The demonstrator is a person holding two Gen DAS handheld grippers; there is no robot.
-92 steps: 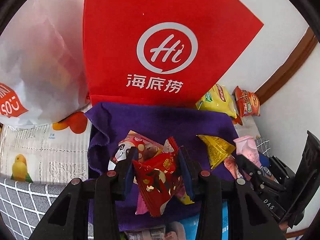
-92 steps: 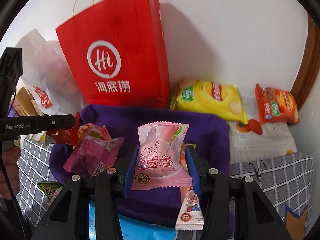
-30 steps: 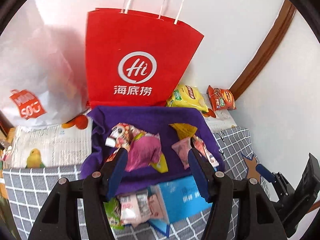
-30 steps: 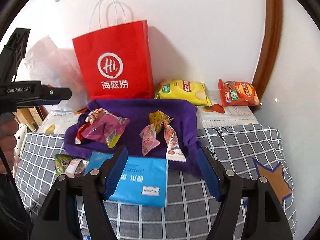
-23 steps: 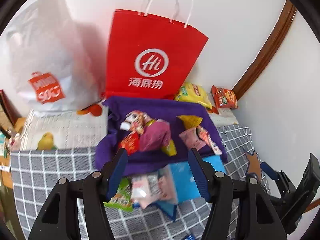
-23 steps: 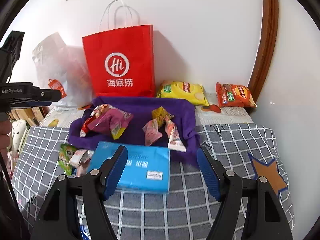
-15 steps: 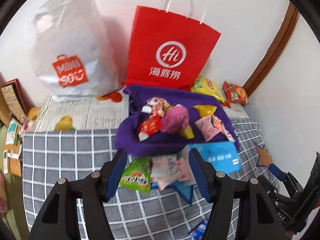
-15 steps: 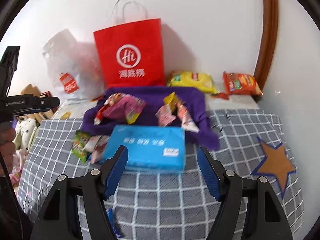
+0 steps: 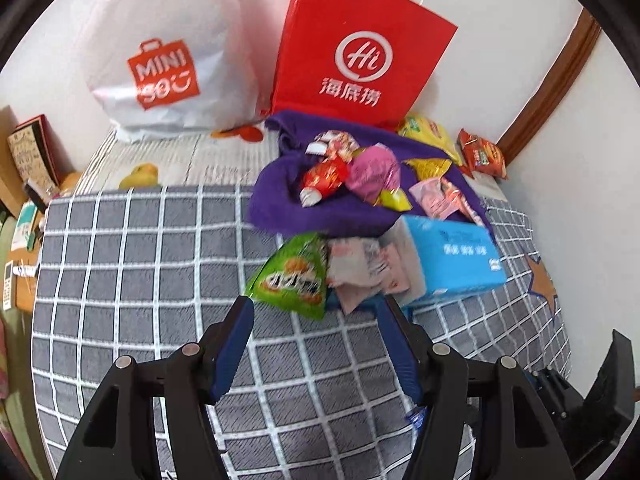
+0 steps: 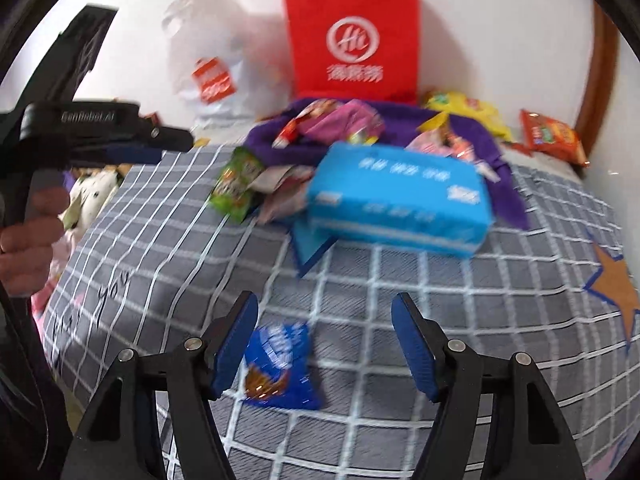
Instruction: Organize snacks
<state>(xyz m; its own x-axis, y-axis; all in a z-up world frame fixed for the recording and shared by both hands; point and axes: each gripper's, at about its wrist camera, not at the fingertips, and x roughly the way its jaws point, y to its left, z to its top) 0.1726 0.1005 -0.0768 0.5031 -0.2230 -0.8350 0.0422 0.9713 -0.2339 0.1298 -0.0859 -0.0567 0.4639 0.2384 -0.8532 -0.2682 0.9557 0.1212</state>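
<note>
Three seconds back each gripper clamped a snack packet over the purple cloth (image 9: 280, 196); both packets now lie on it, and both grippers have pulled back over the grey checked cover (image 9: 140, 260) with nothing between their blue pads. The left gripper (image 9: 316, 308) tilts downward, jaws apart, its tips just short of a green snack bag (image 9: 294, 276) that lies beside pale packets and a blue tissue pack (image 9: 452, 256). The right gripper (image 10: 324, 312) also angles down, jaws wide apart and empty, with a small blue snack packet (image 10: 280, 364) on the cover just beside its left finger (blurred, so its print is unreadable). A hand (image 10: 28, 240) grips the left tool's handle. The cloth holds red, pink and yellow packets; behind it stand a red paper bag (image 9: 356, 48) and a white plastic bag (image 9: 168, 52), contents unseen.
</note>
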